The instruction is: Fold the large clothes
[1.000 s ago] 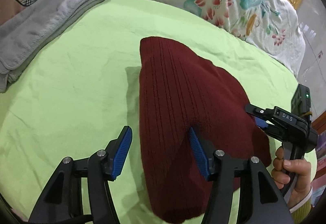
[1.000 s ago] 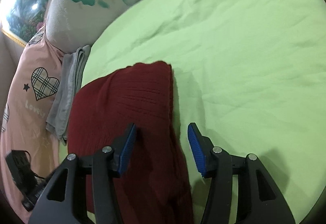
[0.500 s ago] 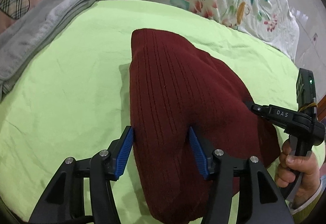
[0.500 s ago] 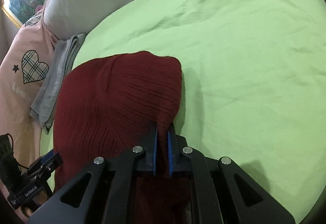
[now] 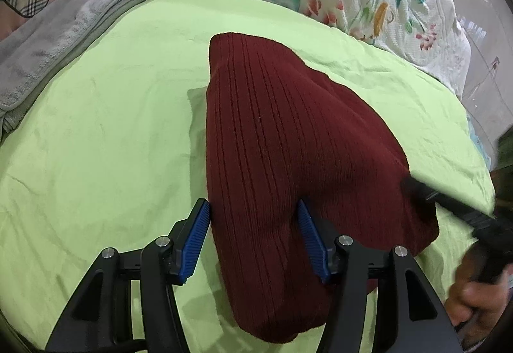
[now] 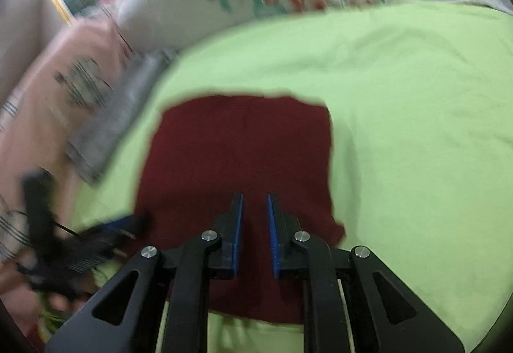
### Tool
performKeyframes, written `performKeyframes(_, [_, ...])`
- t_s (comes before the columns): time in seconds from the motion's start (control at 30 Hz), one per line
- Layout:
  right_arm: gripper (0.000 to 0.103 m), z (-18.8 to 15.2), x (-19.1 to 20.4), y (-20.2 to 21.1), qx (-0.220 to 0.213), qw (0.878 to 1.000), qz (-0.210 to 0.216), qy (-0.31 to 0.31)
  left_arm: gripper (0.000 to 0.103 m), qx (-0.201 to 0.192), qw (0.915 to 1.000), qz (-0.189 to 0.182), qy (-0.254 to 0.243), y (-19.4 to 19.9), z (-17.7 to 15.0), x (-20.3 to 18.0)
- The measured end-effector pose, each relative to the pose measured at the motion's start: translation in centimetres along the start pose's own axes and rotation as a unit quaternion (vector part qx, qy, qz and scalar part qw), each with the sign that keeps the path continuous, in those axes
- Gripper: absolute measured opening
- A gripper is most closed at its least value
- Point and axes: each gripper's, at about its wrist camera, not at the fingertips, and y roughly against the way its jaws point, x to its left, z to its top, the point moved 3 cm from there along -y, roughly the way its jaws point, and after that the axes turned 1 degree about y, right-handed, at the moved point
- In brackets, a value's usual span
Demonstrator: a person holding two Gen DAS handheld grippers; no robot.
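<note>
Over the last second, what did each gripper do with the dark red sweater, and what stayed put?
The right gripper had closed on the maroon sweater half a second ago; now its jaws stand slightly apart and its view is blurred by motion, so it looks to be letting go. The left gripper stayed open and shifted so its jaws straddle the sweater's near edge. The sweater stays folded on the green sheet; the grey towel is unmoved.

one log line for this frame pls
sweater: folded on green sheet | left gripper: open, straddling edge | right gripper: slightly open, over it
</note>
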Motion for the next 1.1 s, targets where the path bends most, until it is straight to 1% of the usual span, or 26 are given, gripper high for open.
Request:
performKeyframes(0.03, [0.015, -0.5, -0.6, -1.2, 0.017, 1.0, 0.013, -0.018, 0.058, 0.001, 1.0, -0.001, -0.002, -0.1, 0.0, 0.0])
performKeyframes(0.07, [0.015, -0.7, -1.3, -1.3, 0.005, 0.999, 0.03, -0.036, 0.058, 0.0, 1.0, 0.002, -0.003, -0.1, -0.1, -0.2])
performKeyframes(0.1, [0.015, -0.7, -1.5, -1.1, -0.001, 0.998, 0.037, -0.043, 0.058, -0.003, 1.0, 0.007, -0.004, 0.0, -0.3, -0.2])
performKeyframes(0.23, [0.016, -0.7, -0.8, 0.2, -0.003, 0.999, 0.03, -0.026, 0.058, -0.012, 0.9997, 0.019, -0.012, 0.8, -0.7, -0.3])
performKeyframes(0.33, [0.018, -0.8, -0.8, 1.7, -0.006, 0.999, 0.031, -0.023, 0.058, -0.017, 0.9998, 0.009, -0.008, 2.3, -1.4, 0.1])
performKeyframes(0.43, [0.024, -1.2, -0.8, 2.9, -0.014, 0.999, 0.036, -0.018, 0.058, -0.018, 0.9998, -0.006, -0.009, 3.5, -2.3, 0.7])
performKeyframes(0.5, [0.031, -1.4, -0.8, 3.1, -0.014, 0.999, 0.035, -0.01, 0.058, -0.009, 0.9998, -0.006, -0.016, 3.8, -3.3, 0.8])
performKeyframes(0.53, [0.032, -1.6, -1.0, 3.0, -0.01, 0.999, 0.03, -0.006, 0.058, -0.007, 0.9998, -0.004, -0.02, 3.8, -3.6, 0.9])
performKeyframes(0.63, [0.032, -1.8, -1.4, 1.9, 0.003, 1.0, 0.018, -0.014, 0.06, 0.0, 0.9998, -0.001, -0.021, 3.3, -4.2, 0.9])
performKeyframes(0.7, [0.032, -2.0, -1.7, 1.3, 0.008, 0.999, 0.021, -0.025, 0.065, 0.01, 0.9995, 0.009, -0.029, 2.6, -4.2, 0.8])
performKeyframes(0.77, [0.032, -2.0, -1.7, 1.2, 0.007, 1.0, 0.017, -0.02, 0.07, 0.009, 0.9988, 0.019, -0.044, 1.9, -4.4, 0.6])
performKeyframes(0.87, [0.032, -1.9, -2.0, 1.1, 0.008, 1.0, 0.018, -0.022, 0.075, 0.015, 0.9991, 0.013, -0.036, 0.8, -4.9, 1.0])
performKeyframes(0.93, [0.032, -2.0, -2.2, 1.3, 0.008, 0.999, 0.023, -0.029, 0.075, 0.017, 0.9994, 0.01, -0.029, 0.7, -5.1, 1.3])
performKeyframes(1.1, [0.033, -2.0, -2.0, 2.5, 0.003, 0.999, 0.027, -0.027, 0.075, 0.008, 0.9999, -0.002, -0.011, 2.2, -5.0, 2.0])
